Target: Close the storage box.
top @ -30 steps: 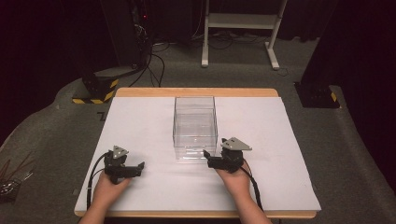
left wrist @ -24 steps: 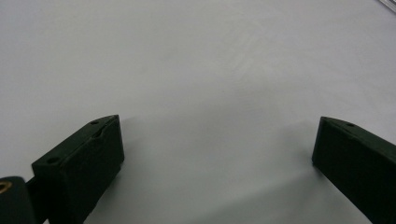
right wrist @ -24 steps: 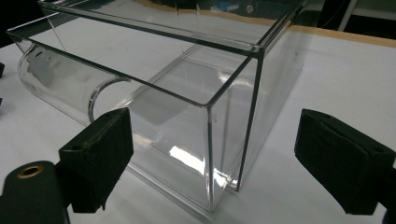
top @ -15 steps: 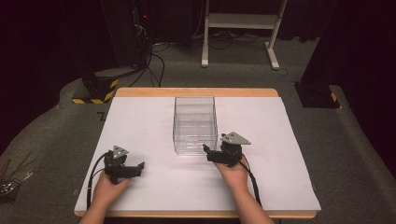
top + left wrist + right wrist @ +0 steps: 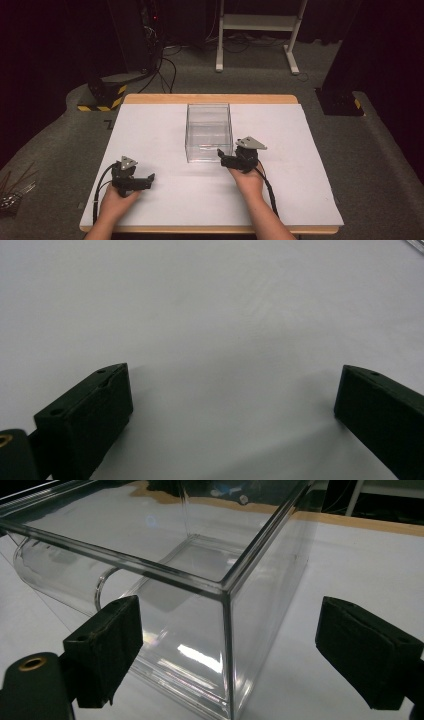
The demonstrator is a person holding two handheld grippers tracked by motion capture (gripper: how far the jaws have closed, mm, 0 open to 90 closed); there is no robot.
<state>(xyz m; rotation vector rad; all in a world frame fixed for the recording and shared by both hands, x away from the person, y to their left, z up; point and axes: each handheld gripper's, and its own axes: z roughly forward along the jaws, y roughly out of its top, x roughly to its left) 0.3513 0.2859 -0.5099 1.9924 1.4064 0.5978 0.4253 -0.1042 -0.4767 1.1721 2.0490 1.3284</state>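
Observation:
A clear plastic box (image 5: 209, 131) stands open-topped in the middle of the white table. Inside it, near the front wall, lies a clear glass tube (image 5: 57, 577). My right gripper (image 5: 224, 158) is open at the box's near right corner. In the right gripper view, that corner edge of the box (image 5: 227, 645) stands between the spread jaws of the right gripper (image 5: 227, 630), apart from both. My left gripper (image 5: 147, 180) rests low at the front left of the table. It is open (image 5: 232, 390), with only bare white surface between its jaws.
The white table top (image 5: 300, 150) has a wooden edge (image 5: 210, 98) at the back. Beyond it on the dark floor stand a white stand (image 5: 257, 30), cables and a yellow-black striped base (image 5: 102, 97).
My right gripper has moved a little forward, closer to the box's near right corner. The left gripper has stayed put.

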